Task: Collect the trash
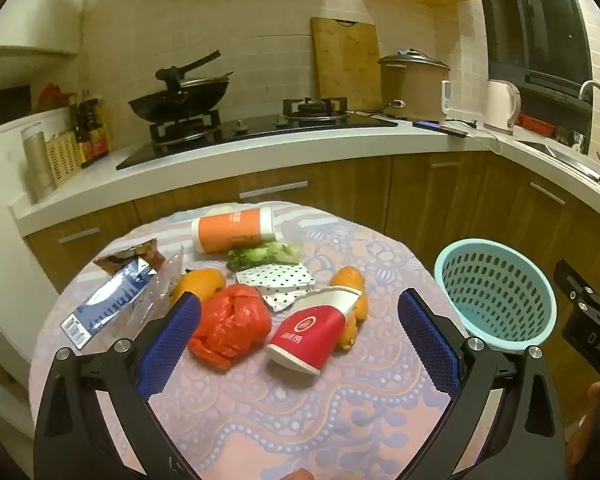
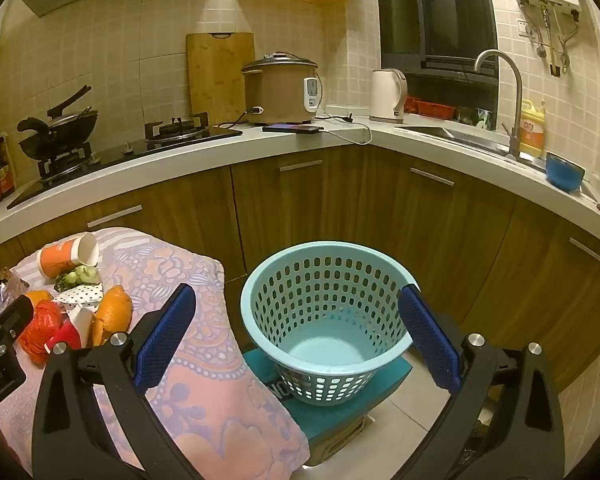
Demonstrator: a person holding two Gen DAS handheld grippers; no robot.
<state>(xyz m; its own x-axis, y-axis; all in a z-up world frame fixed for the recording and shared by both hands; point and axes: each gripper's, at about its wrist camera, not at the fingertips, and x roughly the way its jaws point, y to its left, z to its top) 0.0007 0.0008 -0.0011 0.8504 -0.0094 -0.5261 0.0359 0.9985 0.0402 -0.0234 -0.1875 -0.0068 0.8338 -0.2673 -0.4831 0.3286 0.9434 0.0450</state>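
While both grippers gape, L gripper (image 1: 298,340) over red cup (image 1: 310,332), R gripper (image 2: 296,332) facing basket (image 2: 324,320)

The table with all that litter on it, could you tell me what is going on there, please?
A person holds a two-finger gripper in each hand to collect trash. The left gripper is open above the table, facing a red paper cup and a red plastic bag. The right gripper is open too, aimed at the light blue basket beside the table. The basket holds nothing yet, and neither gripper holds anything.
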